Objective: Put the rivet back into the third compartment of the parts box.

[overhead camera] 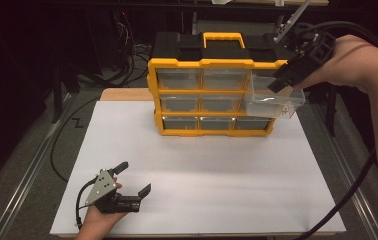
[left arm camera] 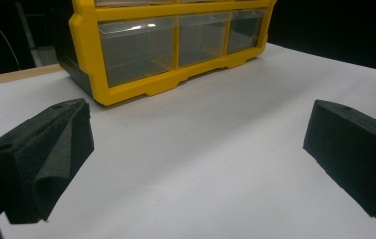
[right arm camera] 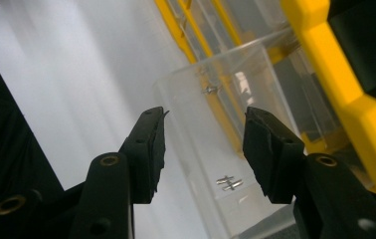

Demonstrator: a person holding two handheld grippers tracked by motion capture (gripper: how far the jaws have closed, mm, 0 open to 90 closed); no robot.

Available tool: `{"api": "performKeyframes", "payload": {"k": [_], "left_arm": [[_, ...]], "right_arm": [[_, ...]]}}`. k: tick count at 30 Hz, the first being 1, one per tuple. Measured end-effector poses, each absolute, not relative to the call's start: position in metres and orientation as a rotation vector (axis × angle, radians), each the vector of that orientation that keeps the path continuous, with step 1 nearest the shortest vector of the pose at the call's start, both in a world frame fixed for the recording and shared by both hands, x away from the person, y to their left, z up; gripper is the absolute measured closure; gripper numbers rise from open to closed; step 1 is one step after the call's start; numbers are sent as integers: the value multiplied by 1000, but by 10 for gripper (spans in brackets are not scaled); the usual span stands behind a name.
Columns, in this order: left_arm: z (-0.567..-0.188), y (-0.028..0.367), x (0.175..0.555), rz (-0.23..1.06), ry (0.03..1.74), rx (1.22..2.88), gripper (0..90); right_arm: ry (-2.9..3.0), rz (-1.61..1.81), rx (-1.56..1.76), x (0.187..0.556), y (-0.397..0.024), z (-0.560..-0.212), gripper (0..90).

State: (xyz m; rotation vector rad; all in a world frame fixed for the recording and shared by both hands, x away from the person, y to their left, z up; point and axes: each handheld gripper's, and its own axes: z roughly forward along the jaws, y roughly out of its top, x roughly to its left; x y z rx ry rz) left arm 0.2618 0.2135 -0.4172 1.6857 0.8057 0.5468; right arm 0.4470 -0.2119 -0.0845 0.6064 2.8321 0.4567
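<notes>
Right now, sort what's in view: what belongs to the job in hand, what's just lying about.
In the job:
- right gripper, at the clear drawer
- yellow organizer
- small screws inside that drawer

Lying about:
- left gripper, open, idle on the white sheet
- cables behind

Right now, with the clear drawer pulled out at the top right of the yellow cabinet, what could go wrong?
1. The clear drawer hangs well out of the yellow cabinet with the right gripper at its edge. It may slip free and drop onto the white table.
2. Small metal parts lie inside the drawer; a tilt could spill them.
3. The left gripper rests open, away from the cabinet, so a hard pull might shift the cabinet.
</notes>
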Motion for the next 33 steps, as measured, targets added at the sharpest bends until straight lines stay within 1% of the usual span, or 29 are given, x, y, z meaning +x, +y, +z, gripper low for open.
{"api": "performKeyframes", "payload": {"k": [6, 12, 14, 15, 17, 18, 19, 20, 21, 23, 24, 25, 26, 27, 28, 29, 30, 33], "left_arm": [[-418, 213, 264, 546, 808, 1691, 3], [-417, 212, 264, 551, 805, 1694, 4], [-418, 211, 266, 546, 810, 1699, 3], [-418, 211, 266, 546, 810, 1699, 4], [-419, 211, 266, 545, 811, 1698, 4], [-419, 211, 266, 545, 811, 1698, 3], [-419, 211, 266, 548, 808, 1700, 3], [-419, 211, 266, 548, 808, 1699, 3], [-418, 211, 265, 550, 809, 1696, 4], [-418, 211, 265, 550, 810, 1695, 4], [-418, 212, 265, 552, 807, 1701, 4], [-418, 212, 265, 551, 807, 1700, 4], [-418, 212, 265, 551, 807, 1700, 4], [-418, 212, 265, 551, 807, 1700, 4], [-418, 211, 265, 550, 810, 1694, 4], [-418, 212, 265, 549, 811, 1691, 3], [-418, 212, 265, 550, 812, 1690, 3], [-418, 212, 265, 550, 813, 1691, 4]], "right_arm": [[2846, 450, 617, 417, -222, -88, 491], [2860, 457, 621, 398, -224, -95, 458], [2873, 470, 620, 389, -223, -108, 420], [2873, 470, 620, 389, -223, -108, 420], [2879, 468, 618, 382, -221, -123, 374], [2879, 468, 618, 382, -221, -123, 374], [2883, 454, 622, 378, -220, -138, 334], [2883, 454, 622, 378, -220, -138, 334], [2893, 445, 616, 375, -219, -154, 289], [2898, 436, 635, 375, -217, -169, 251], [2898, 436, 635, 375, -217, -169, 251], [2896, 401, 665, 375, -215, -190, 222], [2896, 401, 665, 375, -215, -190, 222], [2900, 386, 673, 375, -214, -201, 189], [2912, 370, 677, 375, -213, -224, 152], [2921, 368, 687, 376, -212, -236, 147], [2921, 368, 687, 376, -212, -236, 147], [2947, 333, 700, 377, -210, -275, 100]]}}
